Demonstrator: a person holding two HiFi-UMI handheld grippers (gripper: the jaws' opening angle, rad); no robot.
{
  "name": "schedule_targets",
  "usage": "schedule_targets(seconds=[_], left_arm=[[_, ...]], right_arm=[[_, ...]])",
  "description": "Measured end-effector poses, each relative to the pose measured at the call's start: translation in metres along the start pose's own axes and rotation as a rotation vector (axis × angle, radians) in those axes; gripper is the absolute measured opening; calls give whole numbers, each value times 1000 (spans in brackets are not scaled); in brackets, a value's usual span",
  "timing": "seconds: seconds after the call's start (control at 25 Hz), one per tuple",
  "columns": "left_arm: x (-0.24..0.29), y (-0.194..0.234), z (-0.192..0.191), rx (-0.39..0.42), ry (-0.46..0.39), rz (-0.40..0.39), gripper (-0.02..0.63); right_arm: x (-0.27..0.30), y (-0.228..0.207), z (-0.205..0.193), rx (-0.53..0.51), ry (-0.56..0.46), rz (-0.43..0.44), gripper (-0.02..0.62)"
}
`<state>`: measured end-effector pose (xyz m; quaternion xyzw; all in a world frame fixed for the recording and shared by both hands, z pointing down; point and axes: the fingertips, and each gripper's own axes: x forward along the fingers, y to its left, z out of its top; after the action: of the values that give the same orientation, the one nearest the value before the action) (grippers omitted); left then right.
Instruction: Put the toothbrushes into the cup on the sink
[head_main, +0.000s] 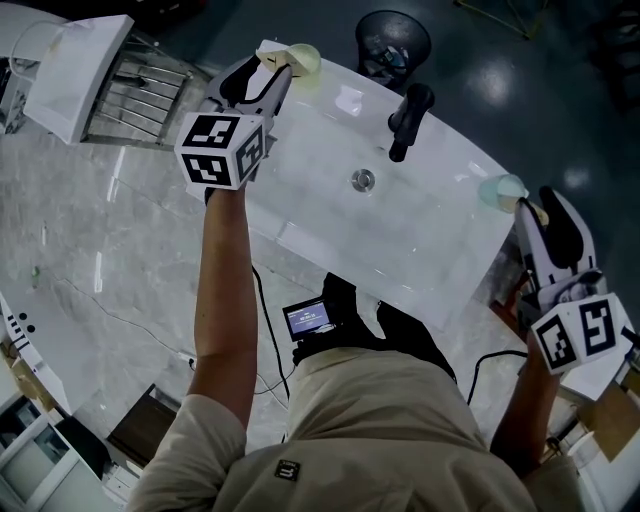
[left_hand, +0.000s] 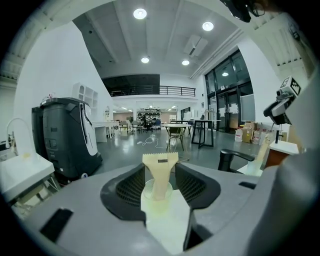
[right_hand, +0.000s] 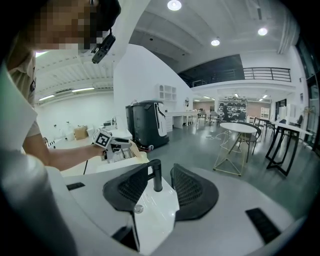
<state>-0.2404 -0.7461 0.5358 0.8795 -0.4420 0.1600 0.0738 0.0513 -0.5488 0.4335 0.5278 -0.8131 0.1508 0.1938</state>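
Left gripper (head_main: 272, 72) was way out on a straight arm (head_main: 225, 290), jaws loose around the toothbrush (left_hand: 160, 172) in the cup (head_main: 305, 60). Right gripper (head_main: 533, 207) jaws gaped empty.

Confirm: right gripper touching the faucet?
Apart. Head view: the right gripper sits at the right end of the sink, bare basin between it and the black faucet. The right gripper view just lines them up.

I see the cream toothbrush (left_hand: 160, 170) standing upright in the pale cup (left_hand: 146, 191) on the sink's (head_main: 330, 170) far left corner.
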Motion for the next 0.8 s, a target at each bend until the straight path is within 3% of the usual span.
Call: schedule_targets(seconds=[0.32,0.52,0.8], left_arm=[[-1,-11,4,15,19,-13,177],[-4,-16,7,13,21,-4,250],[-20,-21,26,53,-2,15,256]], right_arm=[[-19,9,12,-30,-28,29,161],[-32,13,11,-39,-39,36,160],[-44,12,11,-42,-61,34,160]])
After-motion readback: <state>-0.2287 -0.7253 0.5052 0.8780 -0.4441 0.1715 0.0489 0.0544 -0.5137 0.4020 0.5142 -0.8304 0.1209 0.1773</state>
